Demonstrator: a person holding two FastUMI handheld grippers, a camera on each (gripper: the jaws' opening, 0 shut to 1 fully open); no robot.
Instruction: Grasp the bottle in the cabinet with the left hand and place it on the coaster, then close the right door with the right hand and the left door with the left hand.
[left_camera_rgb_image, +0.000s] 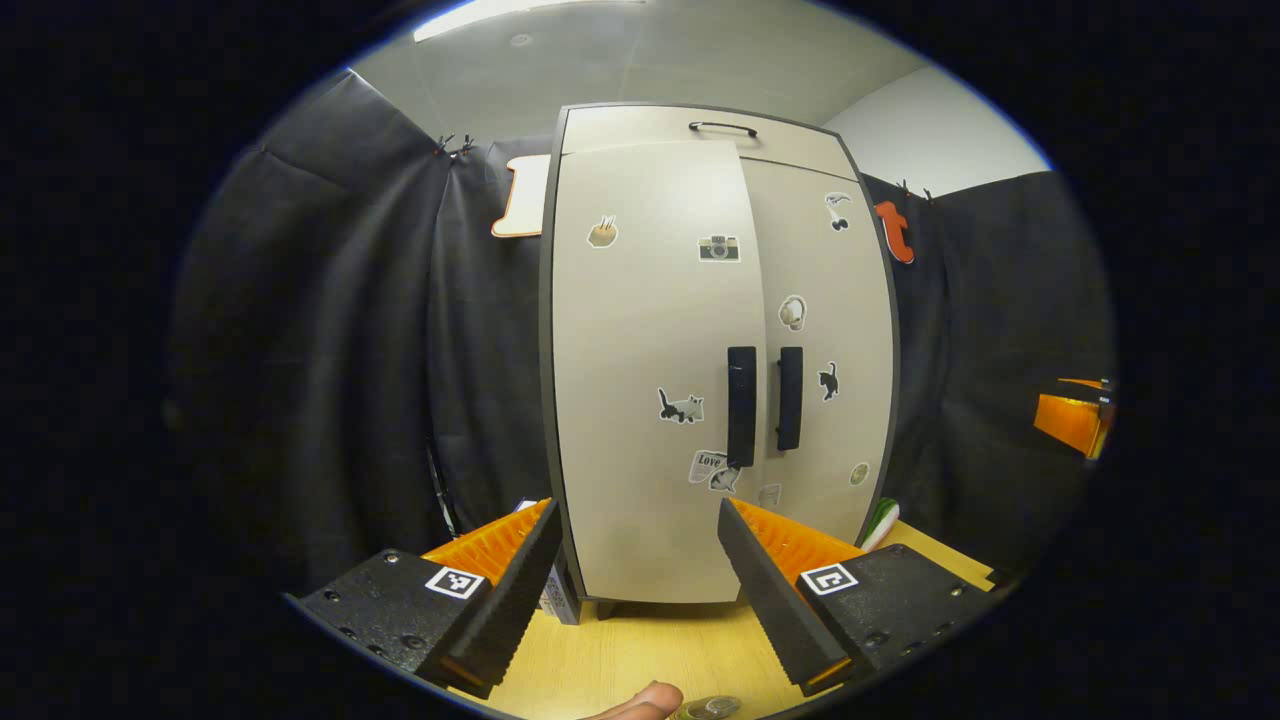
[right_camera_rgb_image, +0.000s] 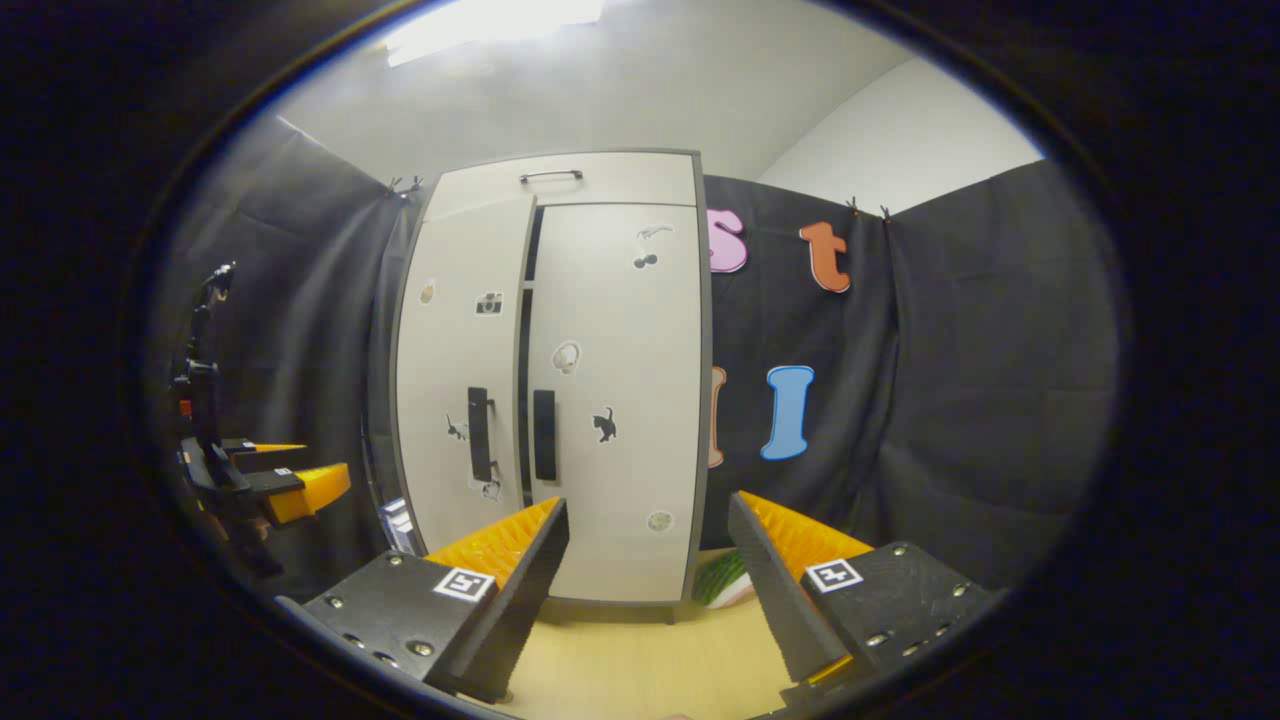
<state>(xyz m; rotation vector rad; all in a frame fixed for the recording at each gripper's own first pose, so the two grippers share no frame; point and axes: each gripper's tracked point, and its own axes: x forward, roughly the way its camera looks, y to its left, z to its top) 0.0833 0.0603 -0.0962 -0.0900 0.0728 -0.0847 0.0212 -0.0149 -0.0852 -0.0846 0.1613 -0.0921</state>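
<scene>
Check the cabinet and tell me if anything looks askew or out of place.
The cabinet's left door is not flush: it stands slightly ajar, its edge proud of the right door, with a dark gap between them in the right gripper view. The right door looks shut. Both the left gripper and right gripper are open and empty.

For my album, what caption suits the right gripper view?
Open tongs face a sticker-dotted cabinet, its left door slightly ajar.

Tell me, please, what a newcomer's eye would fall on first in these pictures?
Probably the tall beige two-door cabinet standing on the light wooden table, dotted with small stickers, its two black vertical handles side by side. The left door stands slightly ajar. Both open tools, left and right, face it.
</scene>
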